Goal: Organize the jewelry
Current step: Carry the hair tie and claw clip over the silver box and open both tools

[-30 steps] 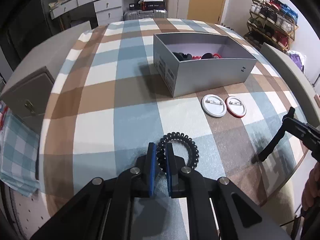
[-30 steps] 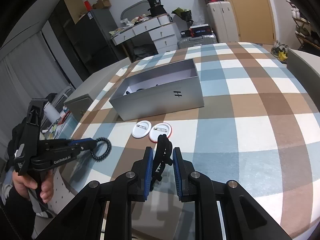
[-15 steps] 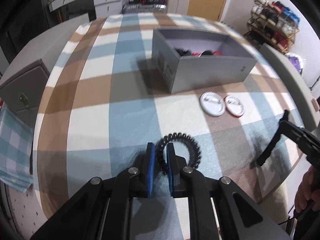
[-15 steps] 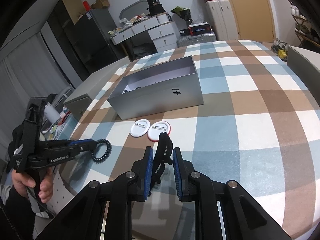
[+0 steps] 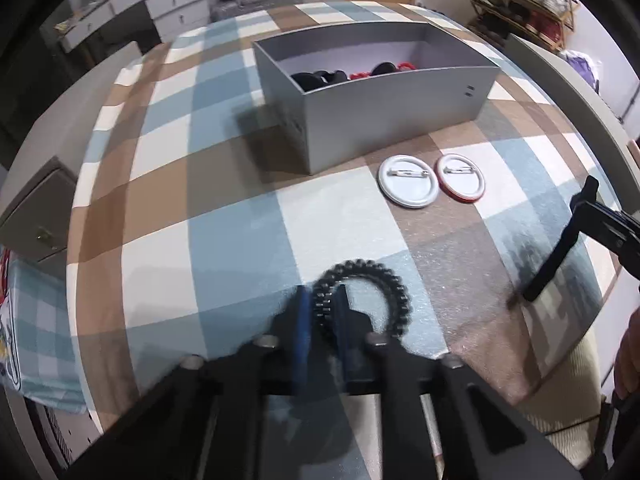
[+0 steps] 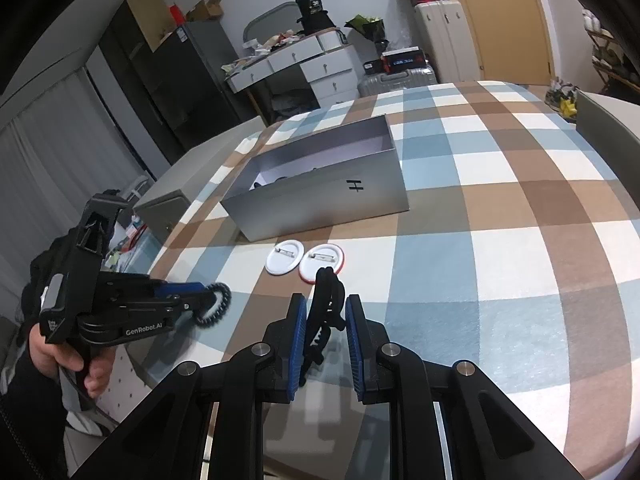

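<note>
Both my tongs are loaded, the grey box not yet reached.

Left wrist view: my left tongs (image 5: 322, 312) are clamped on one side of the black coil hair tie (image 5: 362, 298), the rest of the loop hanging free just above the checked bench (image 5: 224, 232); the open grey box (image 5: 384, 92), already holding dark and red pieces, sits far across, two pin badges (image 5: 430, 184) between. Gripped only at one edge, the springy coil could twist out on the way. Right wrist view: my right tongs (image 6: 325, 330) are closed on a black hair clip (image 6: 326, 308) standing up between the pads, the badges just beyond its tip. Held so narrowly, it could pivot, or snag the box's near wall.
</note>
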